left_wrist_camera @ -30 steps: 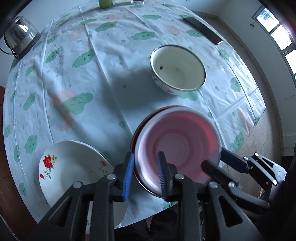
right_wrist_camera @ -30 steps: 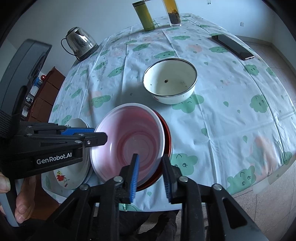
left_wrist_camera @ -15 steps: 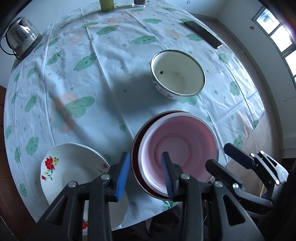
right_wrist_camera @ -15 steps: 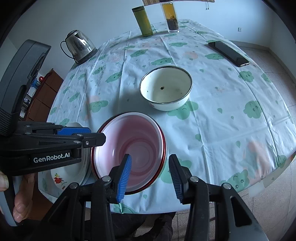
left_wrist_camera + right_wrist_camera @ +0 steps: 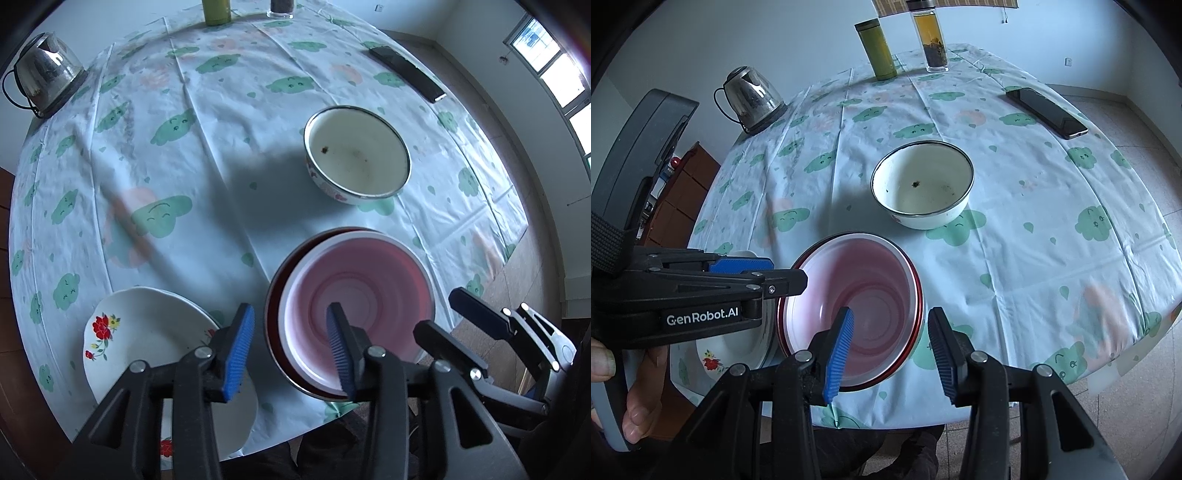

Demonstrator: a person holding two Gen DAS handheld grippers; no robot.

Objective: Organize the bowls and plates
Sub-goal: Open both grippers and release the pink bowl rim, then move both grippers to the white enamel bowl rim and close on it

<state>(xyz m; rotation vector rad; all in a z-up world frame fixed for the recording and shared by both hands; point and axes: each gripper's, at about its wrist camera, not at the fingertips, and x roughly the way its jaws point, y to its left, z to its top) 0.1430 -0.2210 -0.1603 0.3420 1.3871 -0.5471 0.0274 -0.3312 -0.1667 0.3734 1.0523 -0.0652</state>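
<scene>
In the left wrist view, a steel kettle (image 5: pixel 46 72) is seen at the upper left of the frame, well away from the dishes. A white plate with red flowers (image 5: pixel 147 343) is seen at the lower left, close to the table edge. The left gripper (image 5: pixel 290 349) is held wide and nothing is gripped by it. One blue finger is seen over the gap beside the flower plate, and the other is seen in front of the pink bowl (image 5: pixel 365 295). The pink bowl is set inside a dark red plate (image 5: pixel 273 306) in the lower middle, most likely so that the dishes are stacked in one pile. A cream bowl with a dark rim (image 5: pixel 356 155) is left alone at the upper right, with small crumbs inside. It is probably to be stacked next. A black phone (image 5: pixel 406 74) is seen further up, near the right.

In the right wrist view, the words "GenRobot.AI" are read in white on the other tool at the lower left. The right gripper (image 5: pixel 890 350) is also held wide and empty, just over the near rim of the pink bowl. A green flask (image 5: pixel 879 50) and a glass tea bottle (image 5: pixel 929 38) are stood at the top, by the far table edge. No writing can be read on them.
</scene>
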